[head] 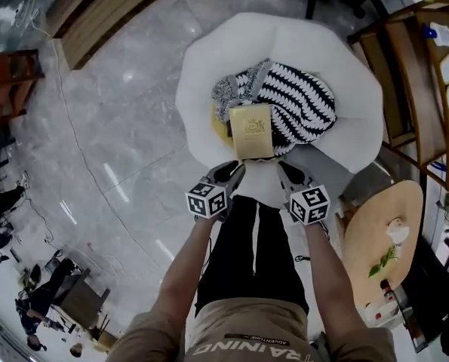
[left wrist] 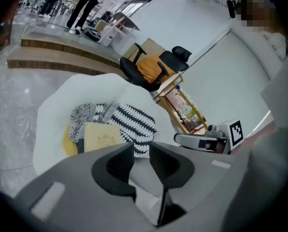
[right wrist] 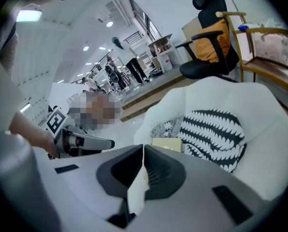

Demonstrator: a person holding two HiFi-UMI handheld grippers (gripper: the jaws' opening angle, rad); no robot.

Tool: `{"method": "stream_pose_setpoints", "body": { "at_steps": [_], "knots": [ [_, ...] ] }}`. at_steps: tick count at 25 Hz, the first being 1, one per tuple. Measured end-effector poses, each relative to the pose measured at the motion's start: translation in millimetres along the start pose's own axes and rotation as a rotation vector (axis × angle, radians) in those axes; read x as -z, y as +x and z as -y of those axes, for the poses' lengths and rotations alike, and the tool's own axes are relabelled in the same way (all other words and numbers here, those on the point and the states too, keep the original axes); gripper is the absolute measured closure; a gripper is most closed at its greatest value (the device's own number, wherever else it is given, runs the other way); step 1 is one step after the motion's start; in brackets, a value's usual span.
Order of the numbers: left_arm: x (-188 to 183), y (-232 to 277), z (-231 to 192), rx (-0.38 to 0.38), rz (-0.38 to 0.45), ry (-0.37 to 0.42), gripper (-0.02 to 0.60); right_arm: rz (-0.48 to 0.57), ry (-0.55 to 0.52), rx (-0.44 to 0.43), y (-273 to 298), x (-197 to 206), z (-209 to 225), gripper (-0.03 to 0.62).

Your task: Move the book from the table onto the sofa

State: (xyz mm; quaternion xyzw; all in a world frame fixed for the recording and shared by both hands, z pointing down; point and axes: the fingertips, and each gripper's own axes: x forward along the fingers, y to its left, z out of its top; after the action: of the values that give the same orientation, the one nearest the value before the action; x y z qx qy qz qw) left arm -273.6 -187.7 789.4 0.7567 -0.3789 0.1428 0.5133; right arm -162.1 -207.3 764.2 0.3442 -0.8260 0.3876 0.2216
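The gold-covered book (head: 252,130) lies flat on the seat of the white round sofa (head: 209,66), its far end against a black-and-white striped cushion (head: 303,104). It also shows in the left gripper view as the book (left wrist: 101,137) and in the right gripper view as the book (right wrist: 167,144). My left gripper (head: 232,173) hangs above the sofa's near rim, clear of the book; its jaws (left wrist: 141,149) stand apart with nothing between them. My right gripper (head: 288,173) is beside it, level with it, and its jaws (right wrist: 143,151) meet with nothing held.
A grey speckled cushion (head: 226,89) and something yellow (head: 220,127) lie by the book. A round wooden table (head: 382,232) with small items stands at the right, a wooden shelf unit (head: 416,66) behind it. A black office chair (left wrist: 153,66) is beyond the sofa. Marble floor lies all around.
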Motion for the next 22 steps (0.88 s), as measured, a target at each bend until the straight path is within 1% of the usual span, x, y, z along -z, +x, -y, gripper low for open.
{"method": "stream_pose_setpoints", "body": {
  "at_steps": [3, 5, 7, 9, 10, 14, 16, 18, 22],
  "knots": [
    [-5.2, -33.6, 47.7, 0.020, -0.017, 0.051, 0.497, -0.019, -0.009, -0.012, -41.0, -5.6, -37.5, 0.588],
    [-19.3, -50.7, 68.6, 0.014, 0.004, 0.085, 0.523, -0.024, -0.029, -0.027, -59.9, -16.0, -54.1, 0.588],
    [-40.3, -62.8, 85.3, 0.009, 0.037, 0.121, 0.542, -0.010, -0.074, -0.039, -75.4, -33.7, -64.5, 0.588],
    [-53.6, -75.2, 107.2, 0.008, 0.056, 0.157, 0.563, 0.006, -0.121, -0.043, -98.4, -49.3, -73.6, 0.588],
    [-56.5, -81.7, 119.7, 0.007, 0.059, 0.172, 0.574, 0.012, -0.142, -0.044, -113.1, -55.7, -78.3, 0.588],
    [-60.1, -105.3, 169.6, 0.023, 0.068, 0.207, 0.574, 0.043, -0.222, -0.043, -173.6, -79.2, -92.8, 0.588],
    [-60.6, -116.2, 195.2, 0.038, 0.078, 0.229, 0.575, 0.068, -0.244, -0.028, -202.4, -88.4, -95.9, 0.588],
    [-66.2, -128.2, 218.9, 0.052, 0.090, 0.272, 0.575, 0.108, -0.256, -0.002, -227.6, -99.0, -99.3, 0.588],
    [-94.5, -156.9, 259.1, 0.064, 0.154, 0.364, 0.575, 0.223, -0.242, 0.059, -272.3, -125.4, -108.2, 0.588]
  ]
}}
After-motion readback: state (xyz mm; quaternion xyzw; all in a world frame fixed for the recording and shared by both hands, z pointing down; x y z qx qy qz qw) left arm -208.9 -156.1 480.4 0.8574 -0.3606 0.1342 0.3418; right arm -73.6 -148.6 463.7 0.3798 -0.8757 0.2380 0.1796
